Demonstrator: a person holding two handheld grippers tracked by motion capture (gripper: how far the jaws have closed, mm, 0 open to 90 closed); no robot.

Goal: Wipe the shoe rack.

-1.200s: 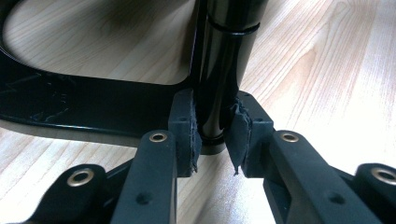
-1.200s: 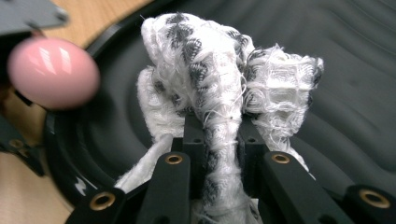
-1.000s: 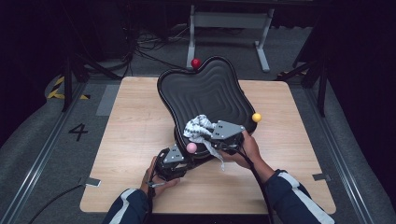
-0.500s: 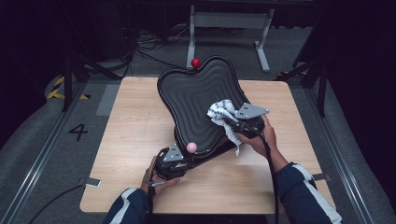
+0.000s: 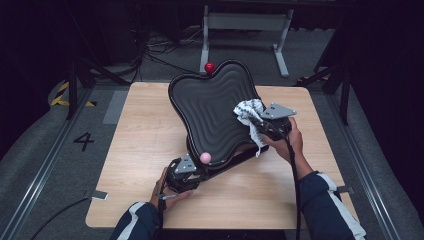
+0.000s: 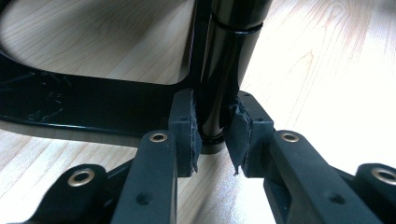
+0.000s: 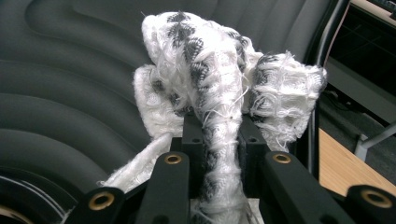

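The right tool is clamped tight on a crumpled white-and-grey rag, its jaws narrowed onto a twisted neck of the cloth. In the right gripper view the rag bunches up above the two black jaws and presses against the ribbed dark surface just behind it, with a loose strand trailing down to the lower left. From the high view that tool sits at the right edge of a black wavy-edged panel, which stands tilted on the bench, and the rag lies against the panel's face near that edge, a tail of it hanging down below the tool.

The left tool is at the panel's lower end, near the front of the bench. In the left gripper view its jaws are closed on a glossy black post of the panel's stand, the worn pads pressing on either side of it, with a black frame bar running off to the left over the wood.

A pink ball sits at the panel's bottom tip, just beside the left tool, and a red ball at its top edge.
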